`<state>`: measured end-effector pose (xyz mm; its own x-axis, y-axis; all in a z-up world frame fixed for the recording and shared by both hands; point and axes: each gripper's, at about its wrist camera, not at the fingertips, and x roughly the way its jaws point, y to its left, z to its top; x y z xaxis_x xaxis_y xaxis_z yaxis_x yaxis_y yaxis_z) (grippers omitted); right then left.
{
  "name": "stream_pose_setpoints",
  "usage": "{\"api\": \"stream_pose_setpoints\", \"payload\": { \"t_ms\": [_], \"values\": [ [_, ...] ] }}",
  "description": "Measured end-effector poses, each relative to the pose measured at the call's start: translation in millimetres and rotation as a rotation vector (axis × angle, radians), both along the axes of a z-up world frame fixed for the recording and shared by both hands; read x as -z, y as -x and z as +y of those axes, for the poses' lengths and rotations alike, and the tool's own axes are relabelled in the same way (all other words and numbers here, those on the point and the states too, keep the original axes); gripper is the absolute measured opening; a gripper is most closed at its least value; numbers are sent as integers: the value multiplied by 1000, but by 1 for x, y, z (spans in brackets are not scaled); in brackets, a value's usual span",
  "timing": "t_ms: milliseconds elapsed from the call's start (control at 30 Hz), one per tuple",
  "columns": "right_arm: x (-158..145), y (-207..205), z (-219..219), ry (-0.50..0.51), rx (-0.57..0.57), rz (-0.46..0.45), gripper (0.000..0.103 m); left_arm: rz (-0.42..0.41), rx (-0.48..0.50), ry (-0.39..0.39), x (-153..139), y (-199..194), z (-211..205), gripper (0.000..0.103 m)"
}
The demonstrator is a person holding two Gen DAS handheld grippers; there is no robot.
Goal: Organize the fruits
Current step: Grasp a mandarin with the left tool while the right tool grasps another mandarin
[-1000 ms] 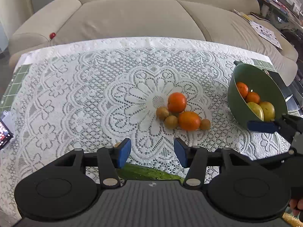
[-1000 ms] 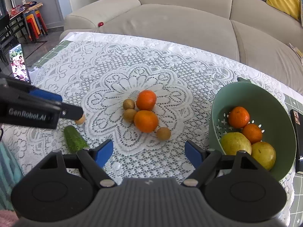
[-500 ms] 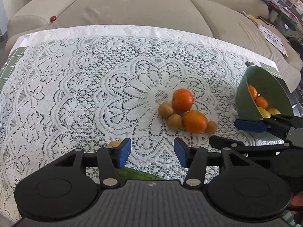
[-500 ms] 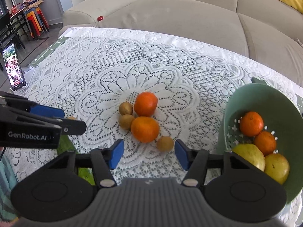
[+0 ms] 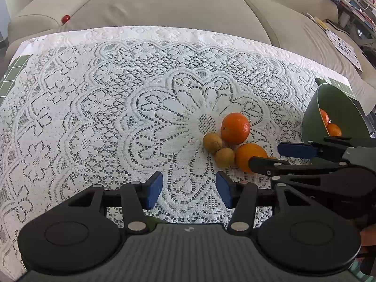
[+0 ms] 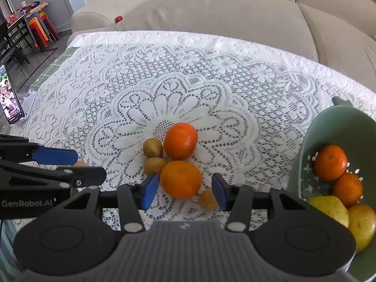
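Right gripper (image 6: pixel 184 193) has advanced and narrowed, jaws part-open, now bracketing the near orange (image 6: pixel 180 179) at six o'clock of the pile. Left gripper (image 5: pixel 189 193) part-open, empty. Bowl (image 6: pixel 338 127) at three o'clock. Grasp appears imminent.

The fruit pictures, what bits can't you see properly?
- Small brown fruit, right wrist view: partly hidden behind the right gripper finger.
- Green bowl, right wrist view: cut off by the frame edge.
- Near orange, left wrist view: partly covered by the right gripper's finger.
- Phone: screen too small to read.
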<state>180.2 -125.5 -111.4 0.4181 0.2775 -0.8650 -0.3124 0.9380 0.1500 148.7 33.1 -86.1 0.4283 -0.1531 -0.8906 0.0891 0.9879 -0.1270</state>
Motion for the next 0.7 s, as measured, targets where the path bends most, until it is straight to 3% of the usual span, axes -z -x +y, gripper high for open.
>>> {"api": "stream_pose_setpoints", "payload": {
  "t_ms": [333, 700],
  "values": [
    [14, -5, 9, -4, -21, 45, 42, -2, 10, 2, 4, -2, 1, 61],
    [22, -8, 5, -43, -3, 56, 43, -24, 42, 8, 5, -5, -4, 57]
  ]
}}
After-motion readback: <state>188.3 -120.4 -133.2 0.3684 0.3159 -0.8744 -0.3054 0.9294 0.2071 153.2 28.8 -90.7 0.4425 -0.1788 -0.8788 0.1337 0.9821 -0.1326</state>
